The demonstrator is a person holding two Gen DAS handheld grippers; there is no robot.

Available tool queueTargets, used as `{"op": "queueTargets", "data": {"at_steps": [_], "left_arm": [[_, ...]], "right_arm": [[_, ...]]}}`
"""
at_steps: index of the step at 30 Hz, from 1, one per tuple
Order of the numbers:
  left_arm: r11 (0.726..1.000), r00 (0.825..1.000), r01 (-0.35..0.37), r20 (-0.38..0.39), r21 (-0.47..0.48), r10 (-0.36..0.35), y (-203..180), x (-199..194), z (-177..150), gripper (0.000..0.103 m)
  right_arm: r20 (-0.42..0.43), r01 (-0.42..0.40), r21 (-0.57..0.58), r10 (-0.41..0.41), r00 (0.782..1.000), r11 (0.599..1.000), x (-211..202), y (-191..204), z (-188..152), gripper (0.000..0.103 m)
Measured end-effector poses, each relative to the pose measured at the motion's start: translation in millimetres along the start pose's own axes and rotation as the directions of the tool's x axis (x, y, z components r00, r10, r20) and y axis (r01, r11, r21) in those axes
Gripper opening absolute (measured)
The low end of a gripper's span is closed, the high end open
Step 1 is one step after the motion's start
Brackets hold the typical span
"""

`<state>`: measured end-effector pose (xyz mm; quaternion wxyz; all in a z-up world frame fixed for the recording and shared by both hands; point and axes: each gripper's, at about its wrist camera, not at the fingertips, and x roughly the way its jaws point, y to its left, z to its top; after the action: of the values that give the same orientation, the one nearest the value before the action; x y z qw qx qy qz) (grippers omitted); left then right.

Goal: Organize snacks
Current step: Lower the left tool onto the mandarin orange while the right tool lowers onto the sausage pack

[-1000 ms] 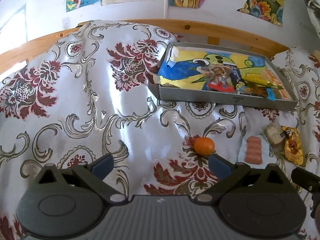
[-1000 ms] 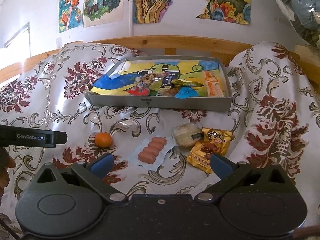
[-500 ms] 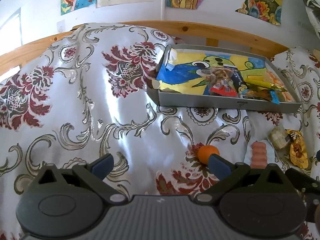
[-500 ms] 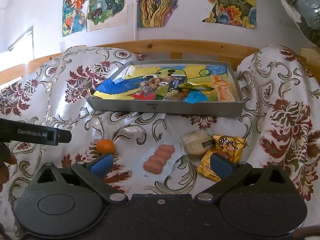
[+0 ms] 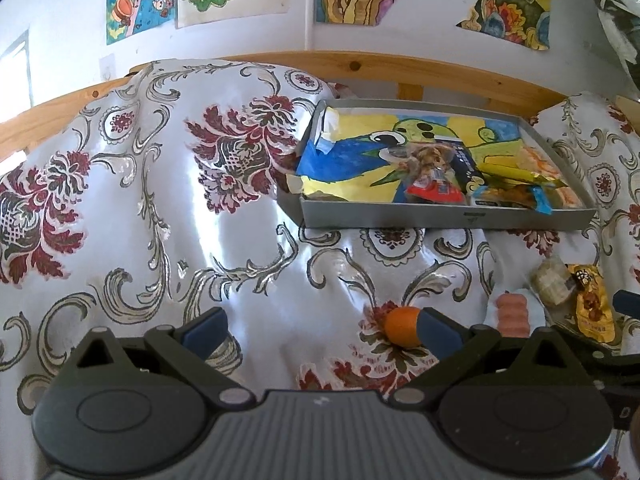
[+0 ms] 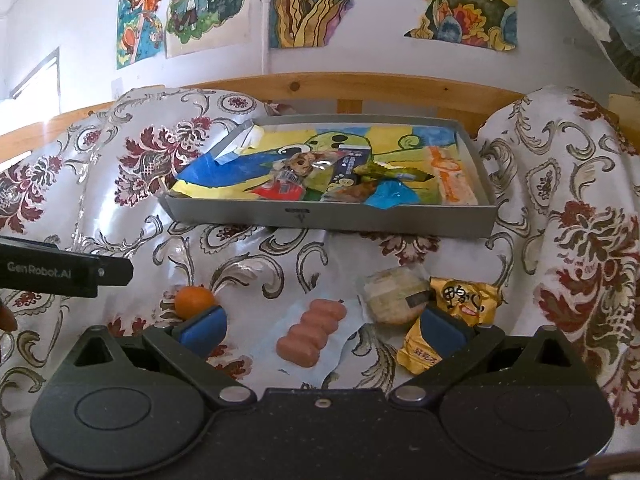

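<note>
Loose snacks lie on the floral cloth (image 6: 280, 248) in front of the grey tray (image 6: 328, 218). From the right wrist view: a small orange (image 6: 194, 301) at 9 o'clock of the group, a pack of pink sausages (image 6: 312, 332) in the middle, a round wrapped cake (image 6: 394, 294) at its 2 o'clock, and a yellow foil packet (image 6: 456, 316) touching the cake on its 3 o'clock side. The tray sits beyond them at 12 o'clock, lined with a painted sheet and holding several wrapped snacks (image 6: 320, 182).

Right gripper (image 6: 322, 326): fingers spread wide, holding nothing, the sausages lying between the blue fingertips (image 6: 202, 326).

Left gripper (image 5: 320, 330): fingers likewise wide apart and empty; the orange (image 5: 402, 326) shows just beside its right fingertip, contact not determinable.

Wooden rail (image 6: 360, 84) and wall drawings (image 6: 184, 4) stand behind the tray.
</note>
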<state>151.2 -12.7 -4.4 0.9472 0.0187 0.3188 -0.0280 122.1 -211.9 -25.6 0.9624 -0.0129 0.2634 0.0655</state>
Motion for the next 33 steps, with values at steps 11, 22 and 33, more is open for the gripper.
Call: {"op": "queueTargets", "data": {"at_steps": [11, 22, 33], "left_arm": [[0.999, 0.999, 0.04, -0.009, 0.026, -0.039, 4.8, 17.6, 2.8, 0.102], [0.991, 0.993, 0.103, -0.069, 0.083, -0.097, -13.1, 53.9, 2.3, 0.102], [0.985, 0.986, 0.142, -0.107, 0.095, -0.132, -21.1, 77.3, -0.3, 0.102]], "right_arm": [[-0.032, -0.03, -0.005, 0.029, 0.999, 1.0, 27.2, 10.0, -3.3, 0.102], [-0.11, -0.049, 0.007, 0.05, 0.993, 0.999, 52.3, 3.8, -11.3, 0.102], [-0.143, -0.05, -0.029, 0.045, 0.989, 0.998, 65.3, 6.7, -15.4, 0.102]]}}
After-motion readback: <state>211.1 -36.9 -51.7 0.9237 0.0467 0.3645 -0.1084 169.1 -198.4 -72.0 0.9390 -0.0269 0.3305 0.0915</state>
